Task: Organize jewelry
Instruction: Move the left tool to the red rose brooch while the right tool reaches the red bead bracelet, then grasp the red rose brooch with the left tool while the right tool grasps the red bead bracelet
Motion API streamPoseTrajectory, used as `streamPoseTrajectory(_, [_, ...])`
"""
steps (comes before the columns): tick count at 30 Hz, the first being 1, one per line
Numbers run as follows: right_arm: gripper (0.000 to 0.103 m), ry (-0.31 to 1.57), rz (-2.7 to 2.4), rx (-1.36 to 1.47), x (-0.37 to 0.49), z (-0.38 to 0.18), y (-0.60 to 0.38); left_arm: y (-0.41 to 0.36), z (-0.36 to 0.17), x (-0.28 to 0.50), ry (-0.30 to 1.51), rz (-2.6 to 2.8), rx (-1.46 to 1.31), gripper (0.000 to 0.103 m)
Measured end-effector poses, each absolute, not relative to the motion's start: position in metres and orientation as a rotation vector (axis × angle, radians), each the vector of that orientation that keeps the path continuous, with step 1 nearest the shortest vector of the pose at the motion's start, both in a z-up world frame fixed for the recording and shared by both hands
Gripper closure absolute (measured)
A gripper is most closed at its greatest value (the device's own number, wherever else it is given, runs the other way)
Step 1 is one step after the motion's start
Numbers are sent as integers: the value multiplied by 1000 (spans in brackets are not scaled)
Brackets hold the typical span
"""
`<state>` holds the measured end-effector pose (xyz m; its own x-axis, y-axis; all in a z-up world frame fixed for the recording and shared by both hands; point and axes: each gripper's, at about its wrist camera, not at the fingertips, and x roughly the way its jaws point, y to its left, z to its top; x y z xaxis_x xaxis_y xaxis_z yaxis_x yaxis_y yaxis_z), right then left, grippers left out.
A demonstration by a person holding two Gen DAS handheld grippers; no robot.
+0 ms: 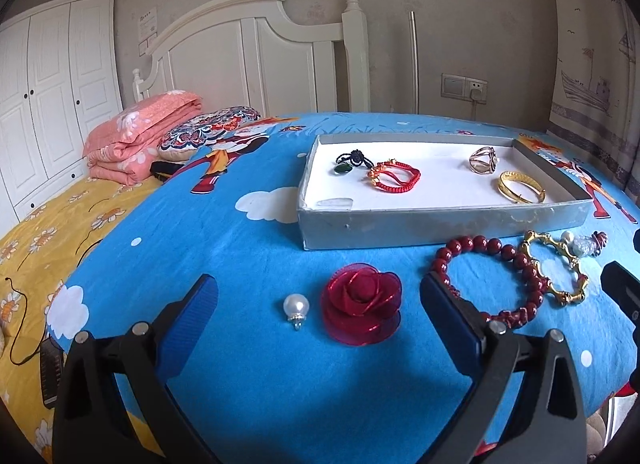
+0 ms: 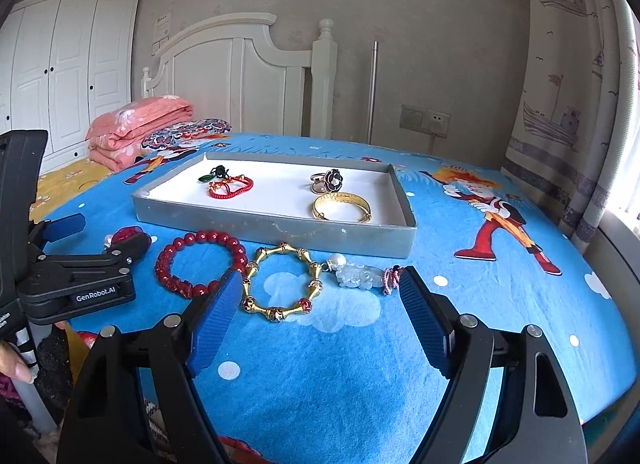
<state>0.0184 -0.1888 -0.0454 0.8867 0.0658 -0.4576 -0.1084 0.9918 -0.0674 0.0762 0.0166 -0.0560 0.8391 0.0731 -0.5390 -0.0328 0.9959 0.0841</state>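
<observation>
My left gripper [image 1: 318,300] hangs spread wide over the blue bedspread [image 1: 248,380], holding nothing — the red fabric rose [image 1: 362,306] and the pearl pendant [image 1: 296,309] lie between its blue pads [image 1: 196,312]. My right gripper [image 2: 316,316] is likewise released, its fingers flanking the gold link bracelet [image 2: 280,284], with the pale jade charm [image 2: 358,275] just beside that. The dark red bead bracelet [image 2: 200,264] lies left of the gold one, touching it. Behind them sits the grey tray [image 2: 280,230] — inside it a red cord bracelet [image 2: 232,186], a green-stone knot charm [image 2: 214,174], a flower ring [image 2: 330,180] and a gold bangle [image 2: 342,208].
</observation>
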Motion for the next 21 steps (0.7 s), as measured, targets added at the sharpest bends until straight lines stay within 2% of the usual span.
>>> streamPoseTrajectory(1, [29,470,100,-96,20,-45,-185,17,-59,80,583,55,67,8])
streamPoseTrajectory(2, [30,468,114,-101,21,-45,-180,17,-60,81,588,56,63,17])
streamPoseTrajectory(3, [32,468,131,-108,22,-45,-175,19,-61,82,590,57,58,18])
streamPoseTrajectory(4, [34,469,151,-115,24,-45,-170,21,-61,82,589,58,51,25])
streamPoseTrajectory(5, [36,472,169,-120,25,-45,-165,25,-62,81,589,64,46,38])
streamPoseTrajectory(7, [37,480,199,-130,28,-46,-154,32,-64,81,603,52,29,54])
streamPoseTrajectory(8, [38,482,214,-132,30,-46,-149,37,-63,79,601,58,20,59])
streamPoseTrajectory(9, [39,486,226,-133,31,-46,-145,42,-62,78,593,67,15,59])
streamPoseTrajectory(10, [39,492,238,-130,34,-46,-141,47,-60,75,582,76,15,65])
streamPoseTrajectory(16, [42,549,286,-143,46,-51,-115,67,-47,60,516,159,29,65])
streamPoseTrajectory(21, [51,589,287,-156,59,-53,-95,76,-44,54,504,182,22,65])
